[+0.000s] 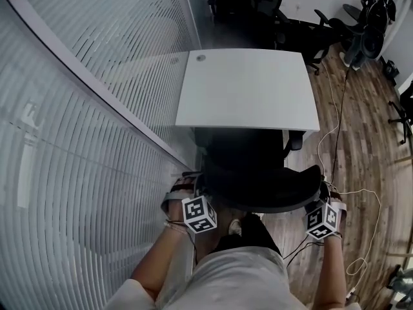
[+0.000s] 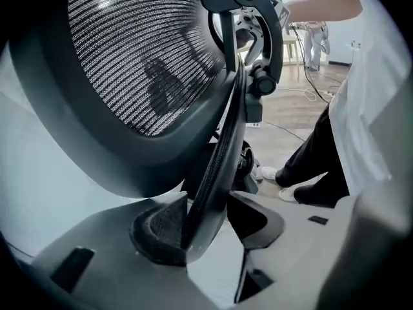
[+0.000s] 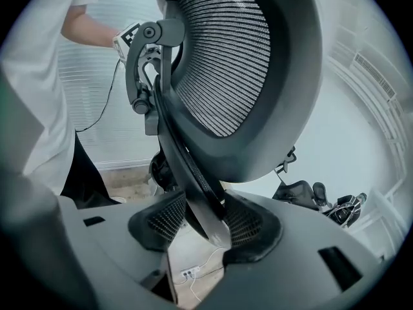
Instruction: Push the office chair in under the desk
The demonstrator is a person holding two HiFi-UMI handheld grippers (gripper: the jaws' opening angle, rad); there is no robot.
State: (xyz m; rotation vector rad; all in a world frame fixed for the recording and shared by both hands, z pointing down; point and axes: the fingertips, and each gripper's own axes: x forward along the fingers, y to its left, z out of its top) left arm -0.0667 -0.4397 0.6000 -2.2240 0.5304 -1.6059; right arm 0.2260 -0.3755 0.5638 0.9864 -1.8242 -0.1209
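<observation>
A black mesh-backed office chair point(image 1: 258, 186) stands partly under the white desk point(image 1: 248, 89), its seat in below the near edge and its backrest towards me. My left gripper point(image 1: 187, 187) is at the backrest's left edge and my right gripper point(image 1: 322, 197) at its right edge. In the left gripper view the backrest rim point(image 2: 213, 173) runs between the jaws of the left gripper point(image 2: 210, 221), with the pads against it. In the right gripper view the right gripper point(image 3: 205, 221) is shut on the rim point(image 3: 187, 166) the same way. The chair's base is hidden.
A glass wall with blinds point(image 1: 77, 108) runs close along the left of the desk and chair. More black chairs point(image 1: 258, 11) stand beyond the desk. White cables point(image 1: 335, 141) trail over the wooden floor at the right. The person's legs point(image 1: 248, 237) are right behind the chair.
</observation>
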